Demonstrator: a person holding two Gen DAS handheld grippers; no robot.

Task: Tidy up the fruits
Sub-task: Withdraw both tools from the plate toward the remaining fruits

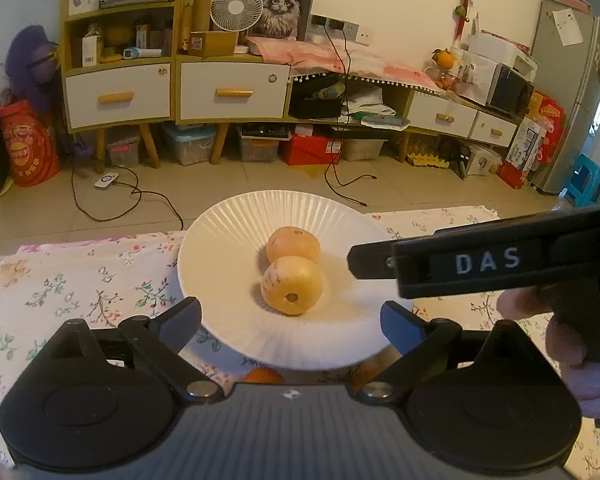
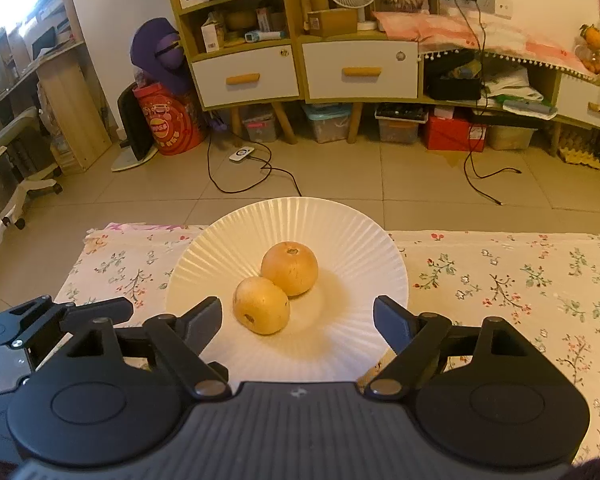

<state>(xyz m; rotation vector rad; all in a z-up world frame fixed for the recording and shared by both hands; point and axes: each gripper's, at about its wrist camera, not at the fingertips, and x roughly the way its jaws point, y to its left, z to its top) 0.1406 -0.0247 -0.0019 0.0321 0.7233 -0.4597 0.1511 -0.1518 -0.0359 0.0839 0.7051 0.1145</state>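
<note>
1. Nearest the left wrist camera, an orange fruit [image 1: 263, 376] is peeking out just in front of the white plate [image 1: 220, 240], mostly hidden by the gripper body; a second orange shape may be lying beside it, too hidden to be sure.
2. The left gripper [image 1: 292, 316] is hovering over the plate's near rim with its jaws spread wide and holding nothing. The right gripper [image 2: 298, 320] is doing likewise, jaws apart and empty, over the same rim [image 2: 196, 264].
3. Two pale yellow-orange fruits are resting touching each other near the plate's centre: the nearer fruit [image 2: 261, 311], lying with its stem end tipped toward the cameras, and the farther fruit [image 2: 289, 268] just behind it.
4. These are looking firm, round and smooth-skinned, probably fairly light; I am judging they will roll and slip unless pinched across the widest middle, with moderate pressure so the skin is not bruising.
5. The plate is sitting on the floral cloth [image 2: 500, 280] and, being glossy and ribbed, is likely breakable, so contact with it wants care.
6. Beyond the plate, tiled floor [image 2: 340, 176] is stretching to cluttered cabinets.
</note>
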